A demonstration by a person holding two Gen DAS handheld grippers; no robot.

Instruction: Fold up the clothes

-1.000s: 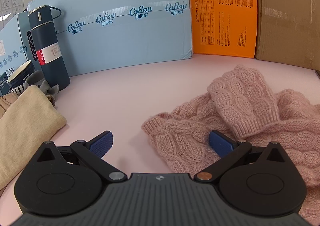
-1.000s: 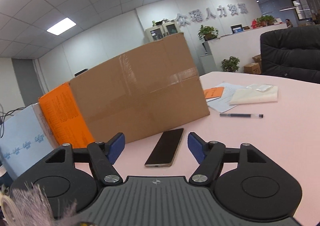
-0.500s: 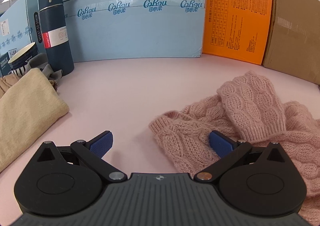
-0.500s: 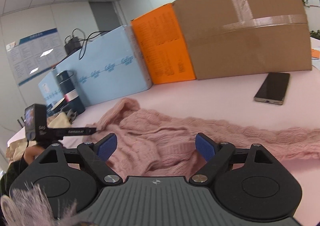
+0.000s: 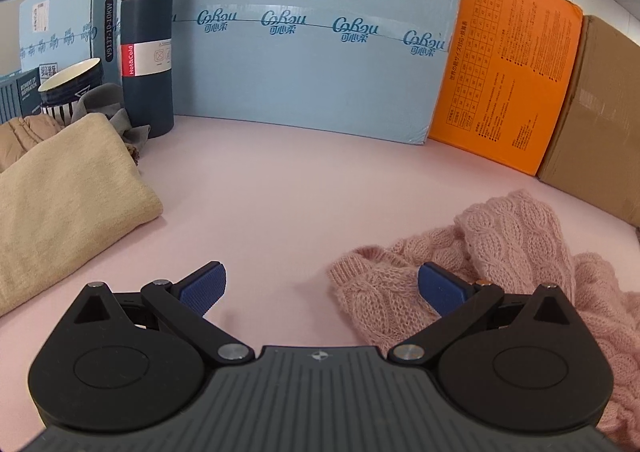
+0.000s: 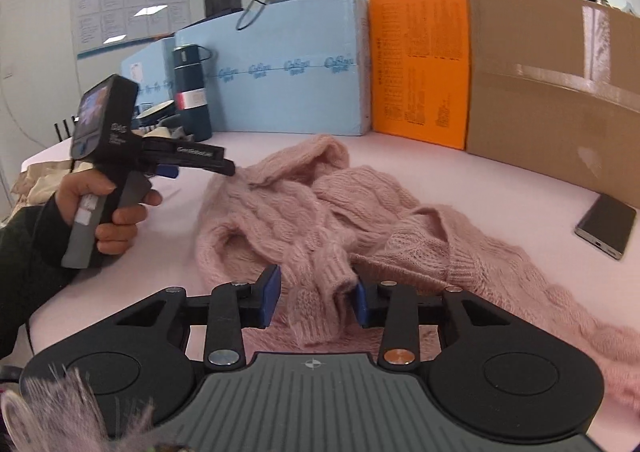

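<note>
A pink cable-knit sweater (image 6: 320, 207) lies crumpled on the pink table; it also shows in the left wrist view (image 5: 516, 248) at the lower right. My left gripper (image 5: 320, 288) is open and empty, low over the table, its right finger over the sweater's edge. From the right wrist view the left gripper (image 6: 208, 165) sits at the sweater's left end. My right gripper (image 6: 316, 302) is partly open with a sleeve cuff (image 6: 320, 304) between its fingers; the blue pads do not visibly press it.
Behind stand a light blue box (image 5: 312, 43), an orange box (image 5: 508, 75) and a brown carton (image 6: 556, 83). A dark thermos (image 5: 146, 47), a bowl (image 5: 72, 87) and a folded beige garment (image 5: 60, 191) are at the left. A phone (image 6: 606, 226) lies at the right.
My right gripper swung down from facing the room to the sweater and narrowed around the cuff. My left gripper shifted left, so the sweater moved right in its view.
</note>
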